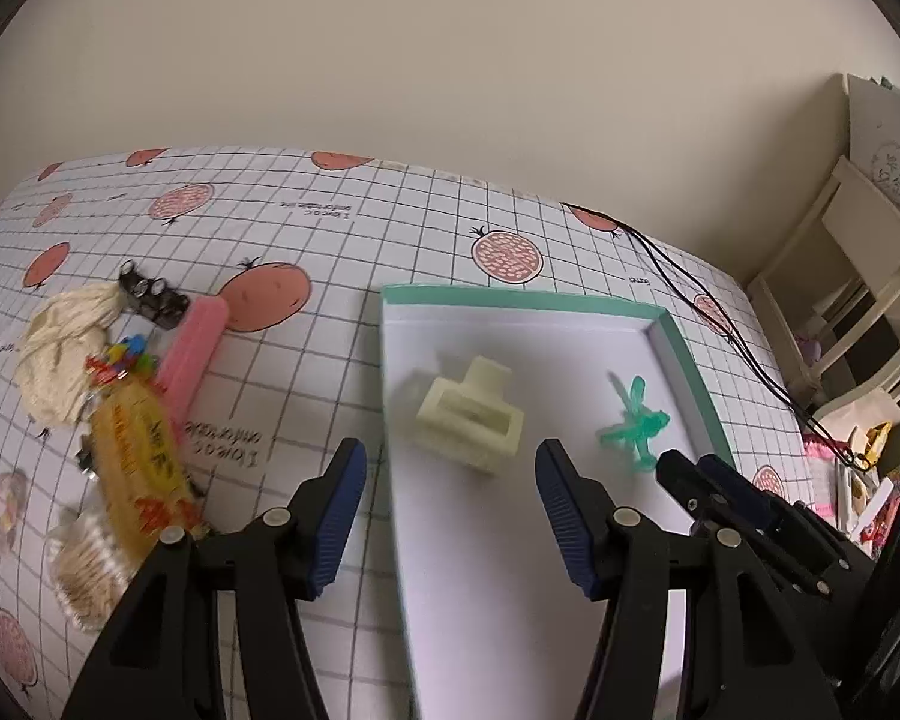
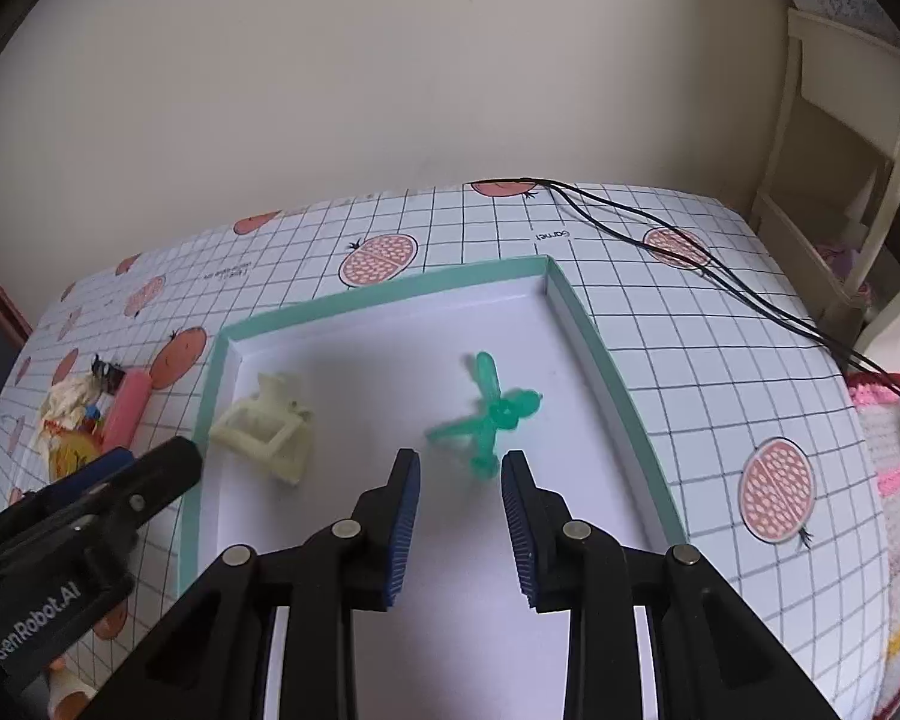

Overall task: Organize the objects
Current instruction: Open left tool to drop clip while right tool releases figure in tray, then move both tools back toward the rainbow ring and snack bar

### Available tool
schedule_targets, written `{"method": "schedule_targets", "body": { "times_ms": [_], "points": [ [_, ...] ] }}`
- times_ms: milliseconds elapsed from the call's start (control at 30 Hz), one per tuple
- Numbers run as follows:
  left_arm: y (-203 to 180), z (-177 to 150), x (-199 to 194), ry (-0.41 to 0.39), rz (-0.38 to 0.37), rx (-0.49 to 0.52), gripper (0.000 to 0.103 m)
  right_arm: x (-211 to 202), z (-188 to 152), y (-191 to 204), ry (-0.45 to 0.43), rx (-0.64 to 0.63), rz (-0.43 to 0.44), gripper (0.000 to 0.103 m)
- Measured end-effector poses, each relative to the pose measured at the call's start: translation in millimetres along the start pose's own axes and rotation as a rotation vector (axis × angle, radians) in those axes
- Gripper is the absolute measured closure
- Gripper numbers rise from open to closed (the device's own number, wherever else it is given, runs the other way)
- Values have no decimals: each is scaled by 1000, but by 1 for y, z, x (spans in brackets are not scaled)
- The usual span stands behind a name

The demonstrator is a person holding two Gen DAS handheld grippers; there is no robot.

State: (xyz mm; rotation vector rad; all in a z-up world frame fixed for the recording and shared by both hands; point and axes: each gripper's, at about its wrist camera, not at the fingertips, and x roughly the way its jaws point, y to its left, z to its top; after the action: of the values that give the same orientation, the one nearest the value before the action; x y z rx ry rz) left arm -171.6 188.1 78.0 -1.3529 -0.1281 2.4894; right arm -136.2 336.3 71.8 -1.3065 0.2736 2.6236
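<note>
Both your grippers are spread wide with nothing in them, left gripper [image 1: 450, 468] over the near-left edge of the teal-rimmed box [image 2: 594, 330] by the cream hair claw [image 1: 469, 414], right gripper [image 2: 461, 477] just short of the green clip [image 2: 492, 414] lying inside it.

colours in front of you

your tray [image 2: 594, 336] is white with a mint rim; centre frame, a cream clip [image 2: 267, 429] and green clip [image 2: 492, 414]. the cloth [image 2: 720, 360] is white, black-gridded, with pink fruit; a pink roller [image 1: 192, 354] sits left.
</note>
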Motion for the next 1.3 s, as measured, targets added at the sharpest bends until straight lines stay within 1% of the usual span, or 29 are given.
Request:
{"method": "schedule_targets", "body": {
  "times_ms": [133, 200, 267, 333, 400, 467, 533, 600, 667, 833, 900, 933, 1000, 1033, 1133, 1300],
  "points": [
    [12, -10, -8, 8, 15, -25, 43, -8, -5, 1, 9, -1, 11, 72],
    [18, -13, -14, 0, 32, -35, 42, -11, -9, 2, 17, -12, 7, 72],
    [24, -17, -20, 0, 41, -41, 37, -15, -12, 3, 19, -10, 7, 72],
    [29, -19, -25, -9, 45, -48, 27, -17, -15, 3, 20, 1, 7, 70],
    [36, -21, -31, -28, 58, -62, 23, -16, -17, 5, 25, -2, 2, 63],
    [41, -23, -34, -27, 48, -74, 15, -15, -19, 8, 33, -7, 5, 60],
    [44, -25, -37, -41, 60, -73, 12, -14, -20, 10, 39, -16, 0, 54],
    [47, -26, -37, -44, 74, -64, 7, -13, -21, 12, 38, -22, 2, 44],
    [48, -27, -37, -48, 79, -62, 6, -13, -21, 12, 38, -19, -3, 41],
    [54, -28, -34, -54, 97, -73, 0, -9, -23, 15, 43, -12, 7, 29],
    [56, -28, -35, -68, 109, -73, 0, -8, -24, 17, 43, -14, 10, 20],
    [57, -27, -36, -72, 111, -78, 0, -7, -24, 19, 41, -14, 14, 17],
    [60, -27, -36, -70, 109, -89, 0, -8, -24, 21, 37, -18, 14, 3],
    [61, -27, -36, -69, 108, -91, 0, -7, -24, 23, 35, -26, 15, 0],
    [64, -26, -37, -71, 122, -100, 0, -6, -24, 27, 35, -40, 13, 0],
    [71, -26, -37, -73, 128, -127, 0, -5, -26, 27, 40, -27, 4, 0]
  ]
}}
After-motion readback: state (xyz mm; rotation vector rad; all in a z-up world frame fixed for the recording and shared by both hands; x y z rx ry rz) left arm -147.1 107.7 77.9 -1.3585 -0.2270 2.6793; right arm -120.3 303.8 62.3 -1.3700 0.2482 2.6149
